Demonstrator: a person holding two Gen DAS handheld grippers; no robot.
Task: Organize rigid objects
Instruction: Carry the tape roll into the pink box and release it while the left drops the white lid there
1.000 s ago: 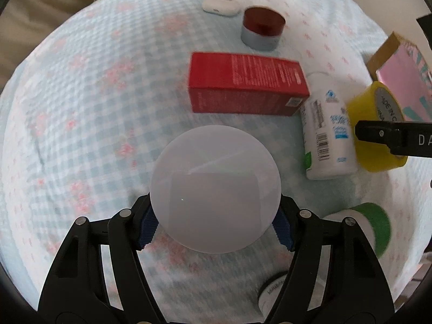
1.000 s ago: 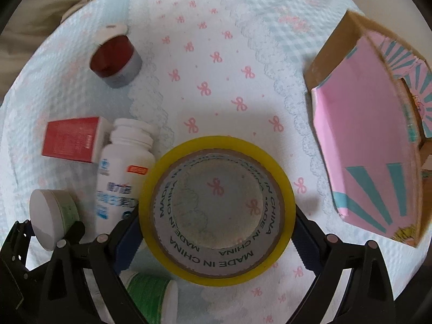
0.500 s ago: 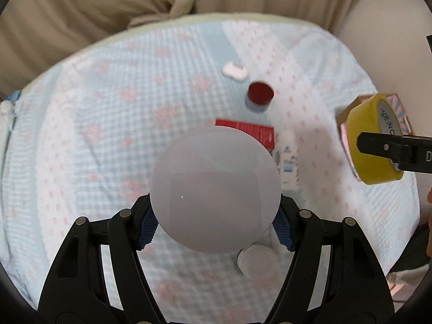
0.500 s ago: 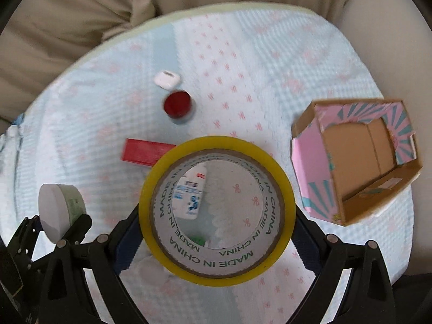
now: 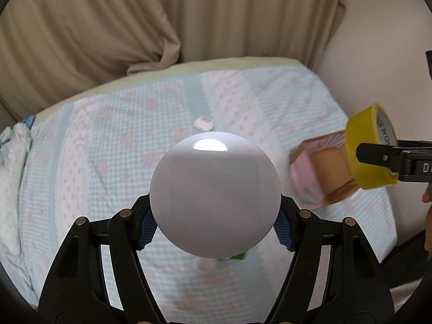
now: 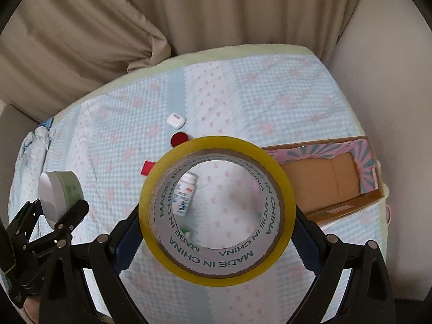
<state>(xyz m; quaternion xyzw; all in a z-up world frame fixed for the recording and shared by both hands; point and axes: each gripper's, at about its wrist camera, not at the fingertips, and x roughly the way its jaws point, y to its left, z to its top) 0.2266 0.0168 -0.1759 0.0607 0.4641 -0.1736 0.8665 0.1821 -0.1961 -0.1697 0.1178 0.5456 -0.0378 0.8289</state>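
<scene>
My left gripper (image 5: 215, 232) is shut on a round jar with a white lid (image 5: 215, 194) and holds it high above the bed; the jar also shows in the right wrist view (image 6: 60, 189), with pale green sides. My right gripper (image 6: 216, 232) is shut on a yellow tape roll (image 6: 216, 270), also seen in the left wrist view (image 5: 371, 148). An open pink cardboard box (image 6: 332, 181) lies on the bed at the right; in the left wrist view the box (image 5: 321, 178) sits below the tape.
On the blue checked bedspread (image 6: 243, 94) lie a white pill bottle (image 6: 185, 191), a red box (image 6: 148, 168), a red-lidded jar (image 6: 180, 139) and a small white case (image 6: 176, 120). A beige curtain (image 6: 189, 13) hangs behind the bed.
Both grippers have risen well above the bed with their objects held. The items on the bedspread look smaller and the curtain has come into view.
</scene>
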